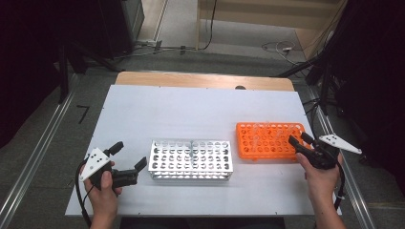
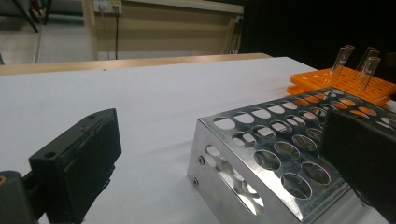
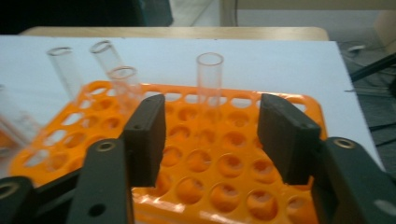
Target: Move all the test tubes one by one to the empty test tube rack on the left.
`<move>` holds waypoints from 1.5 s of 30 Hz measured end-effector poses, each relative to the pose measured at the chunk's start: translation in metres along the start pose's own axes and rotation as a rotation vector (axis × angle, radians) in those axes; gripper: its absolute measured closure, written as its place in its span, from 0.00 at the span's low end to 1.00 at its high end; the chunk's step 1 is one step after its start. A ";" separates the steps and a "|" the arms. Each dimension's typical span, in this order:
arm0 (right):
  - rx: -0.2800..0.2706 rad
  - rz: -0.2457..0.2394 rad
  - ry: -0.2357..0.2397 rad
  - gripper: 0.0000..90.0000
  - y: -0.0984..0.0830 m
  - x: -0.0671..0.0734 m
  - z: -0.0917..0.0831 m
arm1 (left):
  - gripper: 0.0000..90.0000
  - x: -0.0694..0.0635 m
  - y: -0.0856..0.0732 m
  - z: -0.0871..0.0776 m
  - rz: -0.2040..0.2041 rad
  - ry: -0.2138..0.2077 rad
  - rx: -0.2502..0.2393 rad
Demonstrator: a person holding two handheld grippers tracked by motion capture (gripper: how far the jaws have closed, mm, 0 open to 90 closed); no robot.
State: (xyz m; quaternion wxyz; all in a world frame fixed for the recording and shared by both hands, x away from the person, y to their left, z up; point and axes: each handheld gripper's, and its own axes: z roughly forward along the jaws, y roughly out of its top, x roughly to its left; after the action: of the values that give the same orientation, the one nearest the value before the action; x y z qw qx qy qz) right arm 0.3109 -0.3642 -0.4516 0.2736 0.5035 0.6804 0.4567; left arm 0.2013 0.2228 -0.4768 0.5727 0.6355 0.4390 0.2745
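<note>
A silver metal tube rack (image 1: 190,160) stands in the middle of the white table (image 1: 191,109), with what looks like one clear tube (image 1: 191,149) in it. To its right an orange plastic rack (image 1: 270,140) holds several clear test tubes (image 3: 209,77). My left gripper (image 1: 129,155) is open beside the metal rack's left end, whose corner (image 2: 243,154) lies between its wide black jaws (image 2: 223,130). My right gripper (image 1: 299,139) is open at the orange rack's right end. One upright tube stands just beyond the gap of its jaws (image 3: 212,121), untouched.
The wooden table edge (image 1: 205,79) runs along the far side, with floor cables (image 1: 277,46) behind it. Dark equipment stands at both sides. Metal rails (image 1: 33,157) flank the table on the floor. Bare white surface lies behind both racks.
</note>
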 end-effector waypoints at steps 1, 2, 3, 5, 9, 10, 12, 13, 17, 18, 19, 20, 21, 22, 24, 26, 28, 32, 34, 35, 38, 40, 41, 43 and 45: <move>0.001 -0.005 -0.005 0.53 0.000 -0.001 0.004 | 0.00 -0.001 0.000 0.000 0.001 -0.001 0.001; 0.006 -0.001 0.002 0.56 0.001 -0.003 0.009 | 0.00 -0.002 0.000 0.000 0.003 -0.003 0.001; 0.012 0.006 0.016 0.59 0.001 -0.005 0.013 | 0.00 -0.002 0.001 0.000 0.006 -0.004 0.002; 0.041 0.011 0.030 0.63 0.000 -0.007 0.022 | 0.00 -0.003 0.001 0.000 0.009 -0.005 0.003; 0.077 0.032 0.043 0.66 -0.002 -0.008 0.035 | 0.00 -0.004 0.001 0.001 0.014 -0.003 0.004; 0.082 0.035 0.040 0.66 -0.002 -0.008 0.038 | 0.00 -0.004 0.001 0.001 0.014 -0.003 0.004; 0.090 0.039 0.042 0.67 -0.001 -0.007 0.043 | 0.00 -0.004 0.001 0.001 0.015 -0.002 0.006; 0.094 0.037 0.040 0.68 -0.001 -0.006 0.045 | 0.00 -0.004 0.001 0.001 0.015 -0.002 0.006; 0.099 0.032 0.040 0.73 -0.003 -0.002 0.050 | 0.00 -0.004 0.001 0.000 0.016 -0.001 0.009; 0.098 0.028 0.041 0.75 -0.003 -0.001 0.050 | 0.00 -0.004 0.001 0.000 0.016 -0.001 0.009; 0.096 0.021 0.043 0.77 -0.004 0.001 0.050 | 0.00 -0.005 0.001 0.001 0.020 -0.003 0.011; 0.091 0.016 0.040 0.78 -0.005 0.002 0.050 | 0.00 -0.005 0.001 0.001 0.019 -0.001 0.013; 0.084 0.003 0.038 0.78 -0.006 0.004 0.050 | 0.00 -0.005 0.001 0.001 0.019 -0.001 0.013; 0.074 -0.016 0.025 0.78 -0.008 0.006 0.050 | 0.00 -0.006 0.001 0.001 0.017 -0.001 0.013; 0.058 -0.017 0.011 0.79 -0.011 0.008 0.049 | 0.00 -0.006 0.001 0.001 0.016 -0.001 0.012; 0.051 -0.002 0.020 0.81 -0.011 0.005 0.049 | 0.00 -0.007 0.002 0.001 0.023 -0.007 0.013; 0.054 0.000 0.016 0.82 -0.011 0.003 0.048 | 0.00 -0.008 0.002 0.001 0.020 -0.016 0.007; 0.039 0.011 0.049 0.82 -0.010 -0.002 0.045 | 0.00 -0.010 0.005 -0.002 0.033 -0.025 0.003; 0.030 0.014 0.057 0.82 -0.008 -0.003 0.042 | 0.00 -0.010 0.005 -0.002 0.032 -0.026 0.000; 0.022 0.010 0.058 0.82 -0.005 -0.003 0.040 | 0.00 -0.010 0.007 -0.003 0.031 -0.032 -0.005; 0.005 0.010 0.054 0.82 0.002 -0.002 0.033 | 0.00 -0.012 0.008 -0.003 0.029 -0.028 -0.006; 0.003 0.006 0.066 0.82 0.007 -0.003 0.028 | 0.00 -0.013 0.009 -0.003 0.033 -0.039 -0.006; 0.004 0.002 0.067 0.82 0.009 -0.002 0.026 | 0.00 -0.014 0.010 -0.002 0.034 -0.045 -0.008; -0.005 -0.012 0.055 0.82 0.013 0.000 0.019 | 0.00 -0.015 0.010 -0.002 0.037 -0.047 -0.003; -0.014 -0.014 0.060 0.82 0.017 0.002 0.012 | 0.00 -0.019 0.013 -0.001 0.037 -0.063 -0.001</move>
State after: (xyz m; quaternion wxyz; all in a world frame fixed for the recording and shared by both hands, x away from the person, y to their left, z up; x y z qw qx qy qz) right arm 0.3280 -0.3567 -0.4412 0.2600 0.4829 0.6885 0.4746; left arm 0.1949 0.2074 -0.4612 0.5815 0.6514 0.4089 0.2652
